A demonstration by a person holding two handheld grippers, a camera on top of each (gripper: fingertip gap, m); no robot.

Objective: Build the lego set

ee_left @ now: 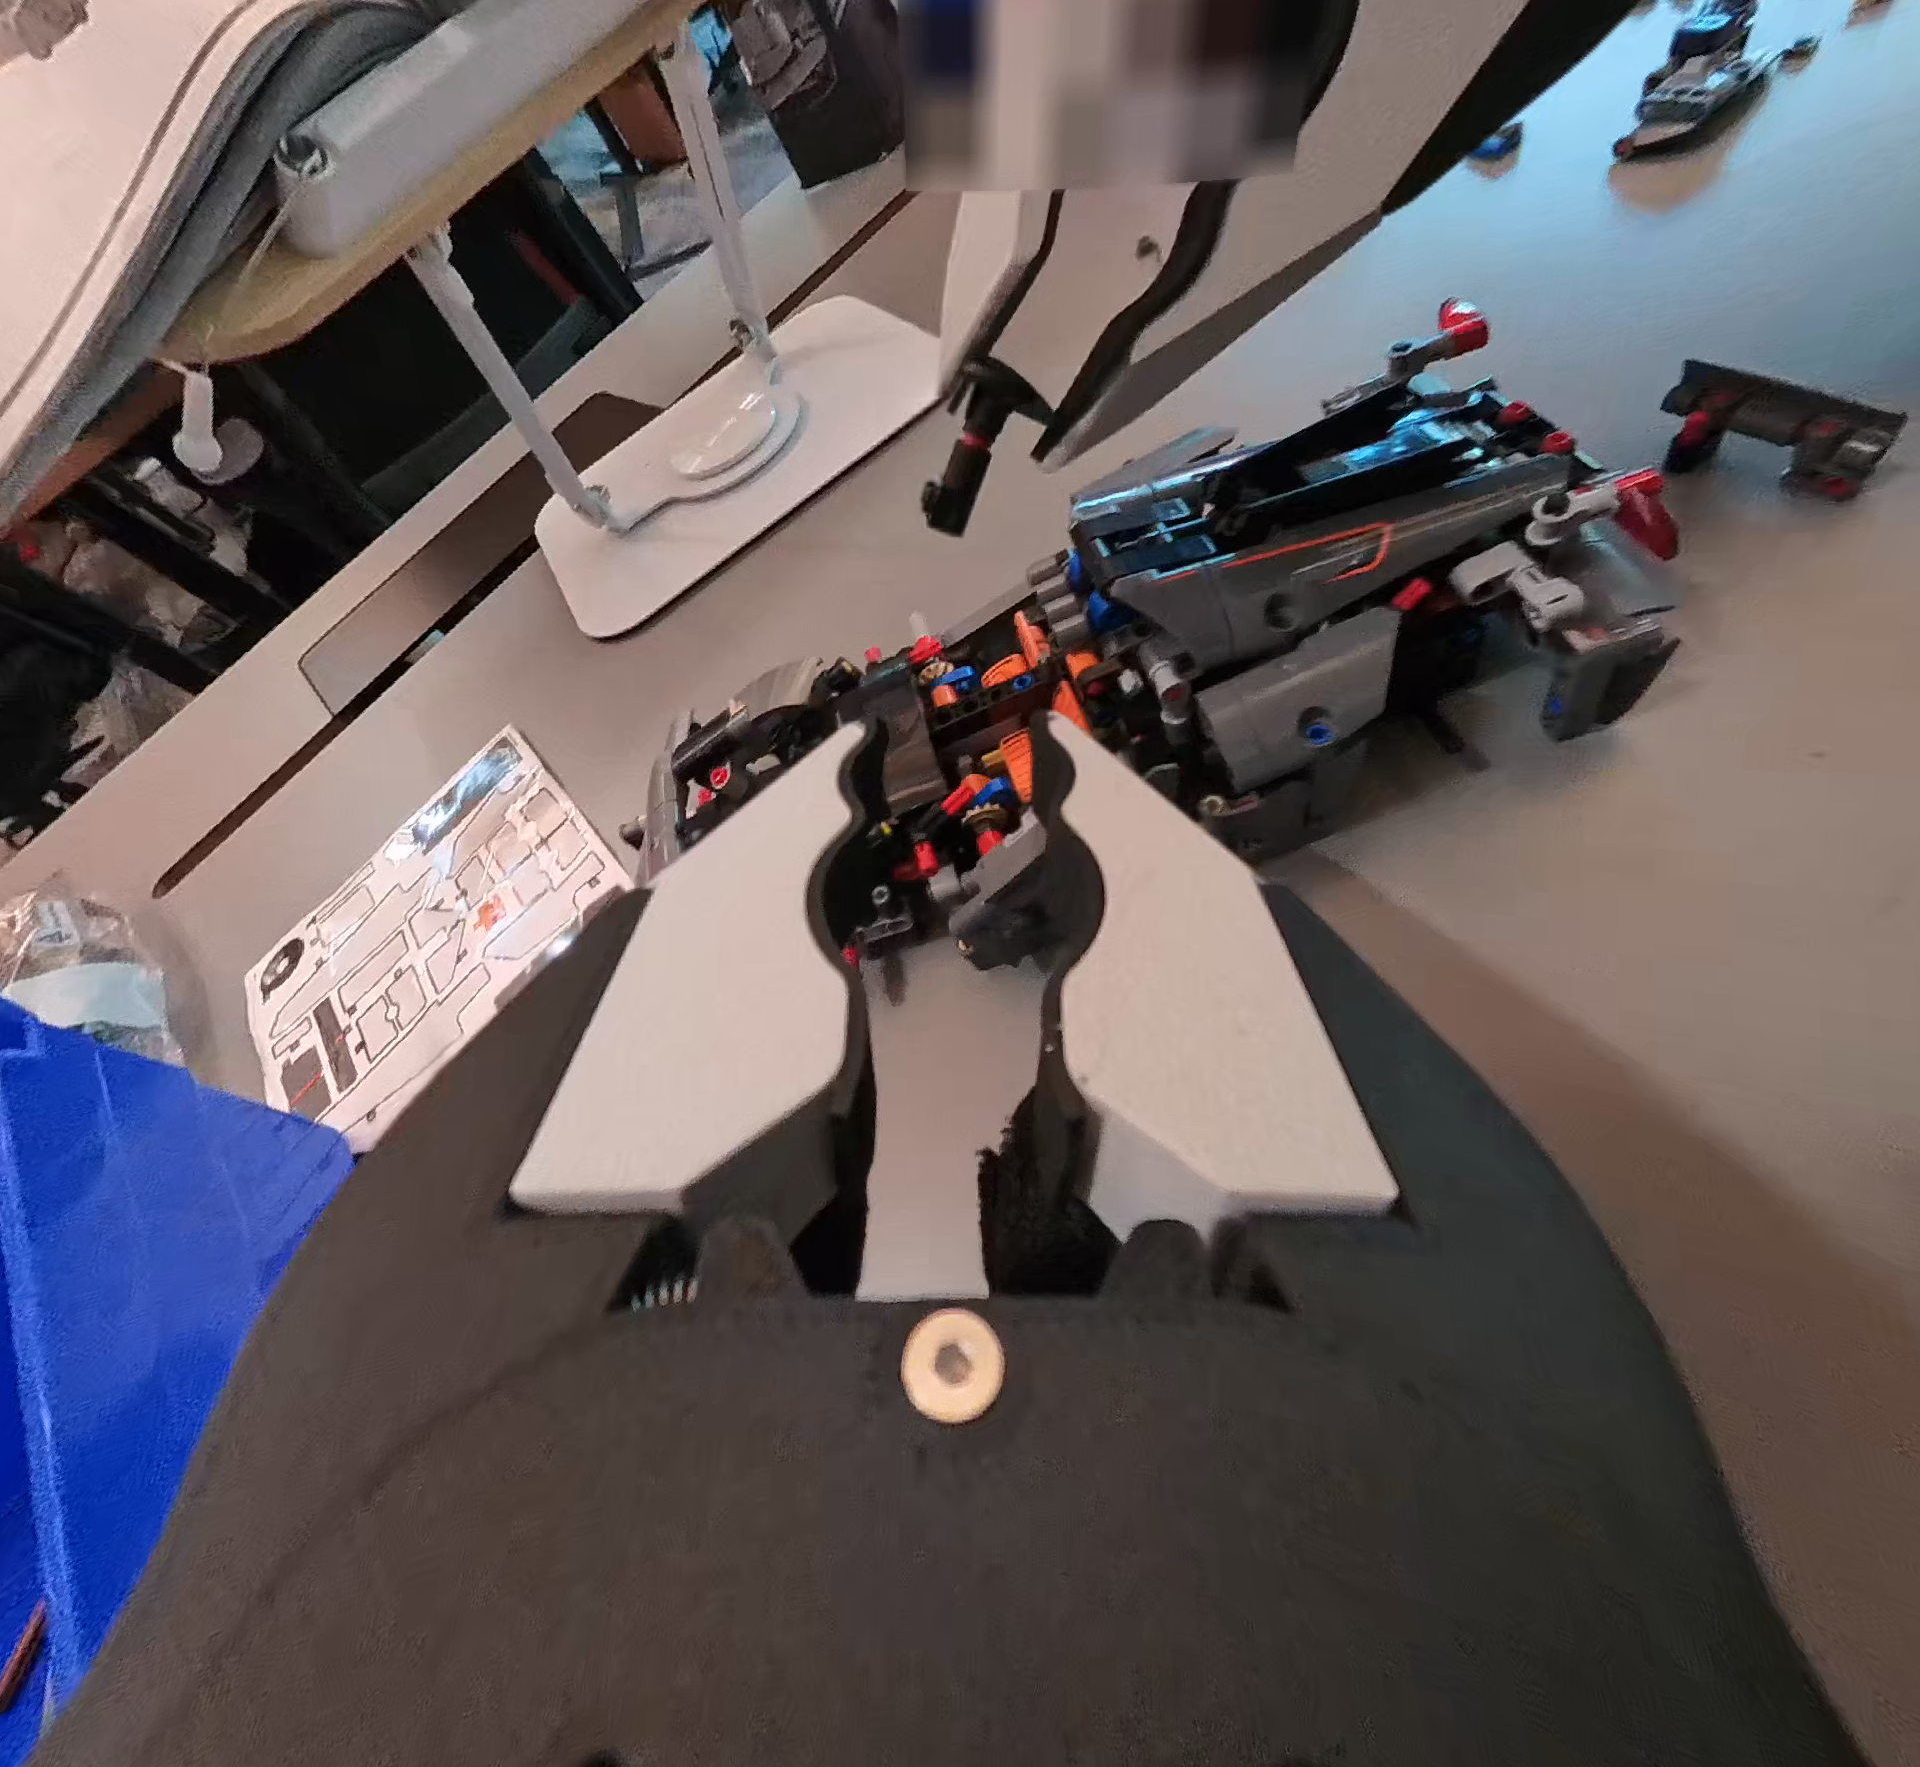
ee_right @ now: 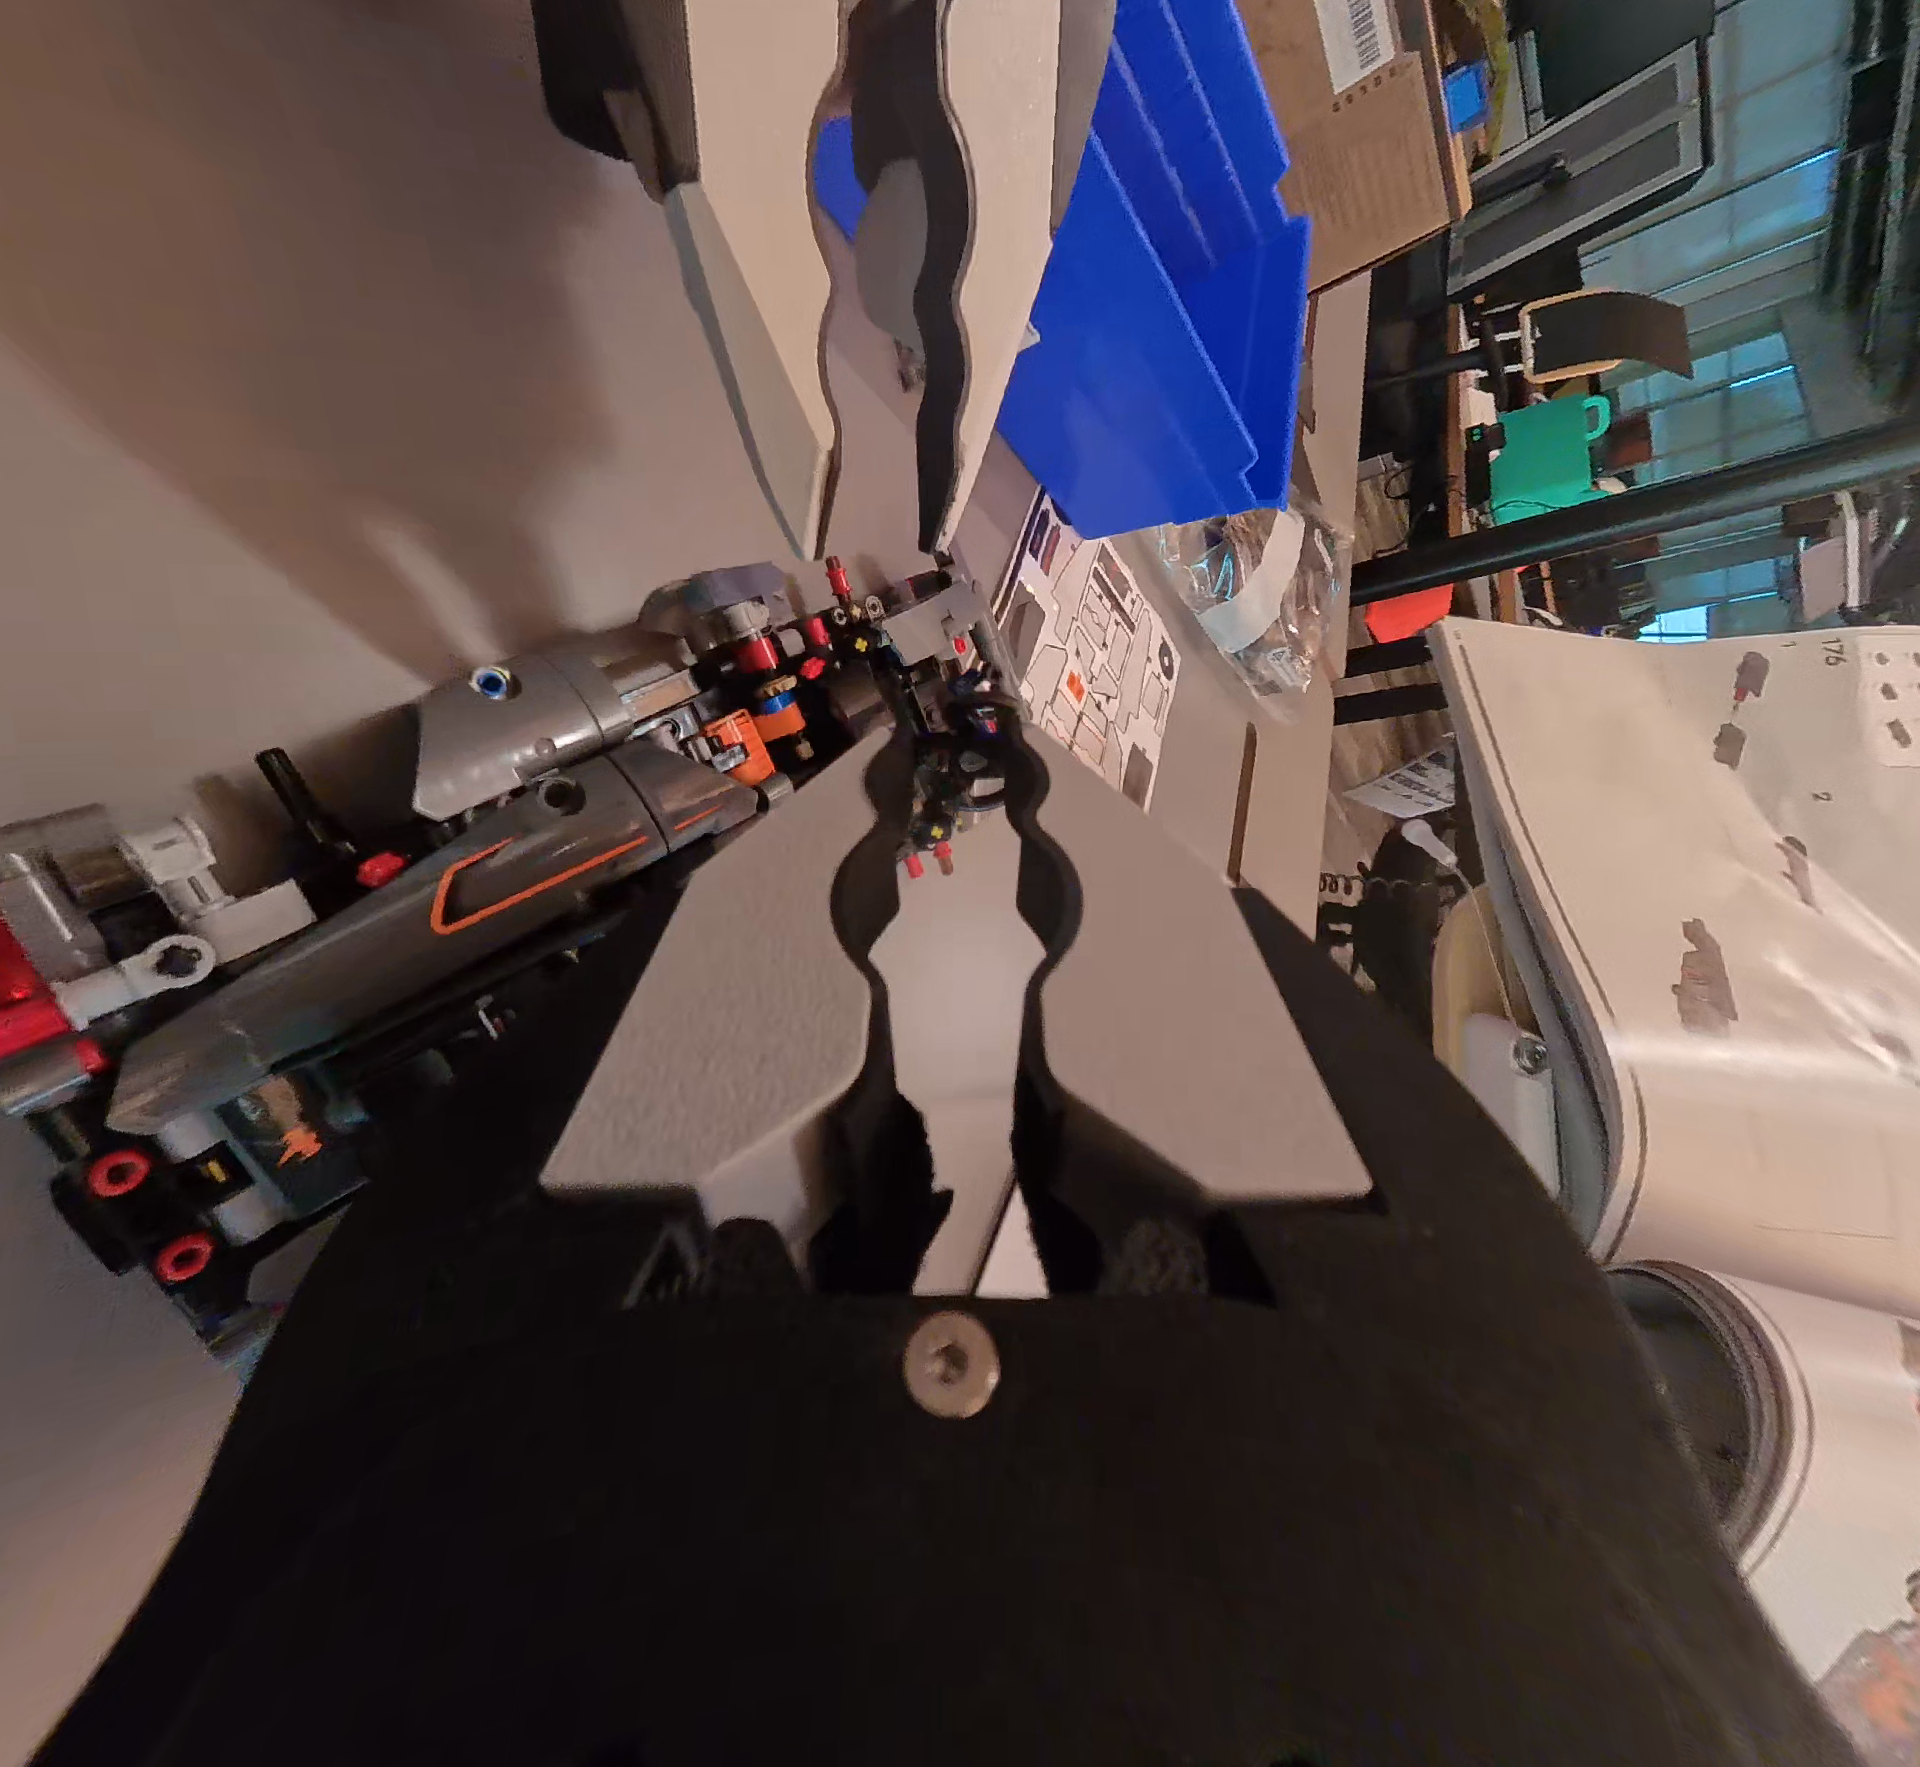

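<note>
A half-built dark grey Lego car [ee_left: 1299, 574] with orange lines and red pins lies on the pale table [ee_left: 1558, 990]. It also shows in the right wrist view [ee_right: 540, 844]. My left gripper [ee_left: 956, 741] is open, with its tips over the car's open front end. It shows from above in the right wrist view [ee_right: 881, 554]. My right gripper [ee_right: 954, 746] is shut on a small black Lego piece [ee_right: 951, 782] with red pins. It holds the piece just off the car's front. The left wrist view shows this gripper [ee_left: 1003, 408] and piece [ee_left: 961, 460] above the table.
A blue bin [ee_left: 104, 1302] [ee_right: 1174, 263], a sticker sheet [ee_left: 416, 938] [ee_right: 1101, 678] and a plastic bag of parts [ee_right: 1247, 595] lie near the car's front. An open instruction book [ee_right: 1714, 886] rests on a white stand [ee_left: 727, 470]. A wing section [ee_left: 1787, 418] and loose parts [ee_left: 1694, 76] lie beyond the car. Left tips and right tips are each some 20 centimetres from the wing section [ee_left: 1787, 418].
</note>
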